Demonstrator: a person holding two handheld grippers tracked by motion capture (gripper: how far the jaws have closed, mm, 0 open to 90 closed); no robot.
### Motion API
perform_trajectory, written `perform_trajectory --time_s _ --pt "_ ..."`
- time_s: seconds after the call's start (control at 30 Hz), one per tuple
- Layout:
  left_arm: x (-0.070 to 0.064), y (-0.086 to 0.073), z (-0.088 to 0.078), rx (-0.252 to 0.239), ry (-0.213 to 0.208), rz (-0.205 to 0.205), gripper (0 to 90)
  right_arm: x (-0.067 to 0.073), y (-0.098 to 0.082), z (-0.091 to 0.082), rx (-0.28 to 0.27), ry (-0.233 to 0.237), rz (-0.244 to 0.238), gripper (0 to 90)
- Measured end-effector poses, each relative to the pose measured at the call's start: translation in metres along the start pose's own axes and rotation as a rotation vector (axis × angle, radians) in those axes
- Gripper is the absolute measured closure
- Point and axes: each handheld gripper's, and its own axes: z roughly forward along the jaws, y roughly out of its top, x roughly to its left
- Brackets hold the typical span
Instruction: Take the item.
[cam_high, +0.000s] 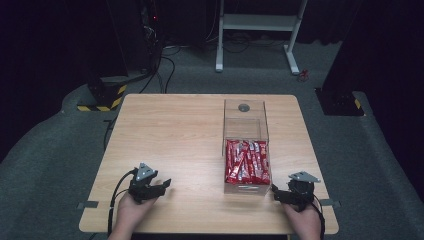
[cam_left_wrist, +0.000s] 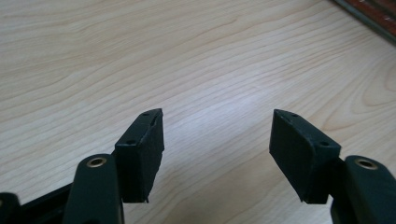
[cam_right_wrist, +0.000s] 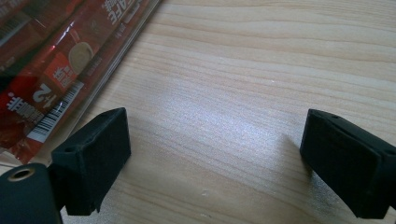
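Red sachets (cam_high: 247, 161) lie packed side by side in the near half of a clear box (cam_high: 245, 107), which stands right of centre on the wooden worktop (cam_high: 170, 135); the far half of the box looks empty apart from a small round grey thing (cam_high: 244, 107) at its back. Nearest the person, the left claw (cam_high: 162, 186) rests low on bare wood, well apart from the box, jaws spread wide with nothing between them. The right claw (cam_high: 276, 192) sits just beside the box's near right corner, likewise wide open and empty; in the right gripper view the sachets (cam_right_wrist: 51, 70) and the clear wall show just beyond its left pad (cam_right_wrist: 95, 156).

That closeness seems the main risk: a sideways sweep could knock the light box askew or tip it. The foil wrappers look slick and tightly nested, so a pinch might slip off or drag up several together.
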Motion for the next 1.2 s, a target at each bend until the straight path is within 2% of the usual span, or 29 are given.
perform_trajectory --time_s 0.1,0.13,0.17,0.27,0.47,0.5,0.53,0.57,0.67,0.73,0.8,1.0,1.1,1.2 --pt "-0.005 0.005 -0.001 -0.016 -0.014 0.013 35.3 0.0 0.0 0.0 0.0 0.001 0.0 8.5" --pt "-0.011 0.007 0.0 -0.054 -0.029 -0.043 34.7 0.0 0.0 0.0 0.002 0.002 -0.001 8.5" --pt "-0.011 0.011 -0.001 -0.037 -0.03 0.005 34.6 0.0 0.0 0.0 0.003 0.004 -0.002 8.7" --pt "-0.017 0.016 0.0 -0.042 -0.042 0.012 34.2 0.001 0.0 -0.001 0.003 0.003 -0.001 9.0" --pt "-0.035 0.023 0.0 -0.054 -0.054 0.059 33.8 0.001 0.0 -0.001 0.002 0.006 0.001 9.1" --pt "-0.037 0.024 -0.001 -0.058 -0.064 0.059 33.8 0.001 0.0 -0.001 0.001 0.007 -0.002 9.2" --pt "-0.042 0.027 -0.004 -0.071 -0.096 0.047 33.9 0.001 -0.001 -0.001 0.001 0.006 -0.002 9.2" --pt "-0.042 0.027 -0.004 -0.071 -0.096 0.047 34.2 0.001 -0.001 -0.001 0.001 0.006 -0.002 9.2" --pt "-0.051 0.035 -0.009 -0.084 -0.09 0.095 34.2 0.001 -0.001 -0.001 0.001 0.007 -0.002 9.2" --pt "-0.052 0.037 -0.011 -0.09 -0.087 0.099 34.2 0.001 -0.001 -0.001 0.001 0.007 -0.001 9.2" --pt "-0.056 0.04 -0.013 -0.1 -0.104 0.088 34.2 0.001 -0.001 -0.001 0.001 0.008 -0.001 9.3" --pt "-0.075 0.056 -0.021 -0.117 -0.121 0.137 33.8 0.001 -0.001 -0.001 0.001 0.01 -0.003 9.3" --pt "-0.083 0.063 -0.024 -0.134 -0.149 0.135 33.7 0.001 -0.001 -0.001 0.001 0.012 -0.004 9.3" --pt "-0.091 0.069 -0.024 -0.141 -0.15 0.152 33.7 0.001 -0.001 -0.001 0.001 0.013 -0.005 9.3"
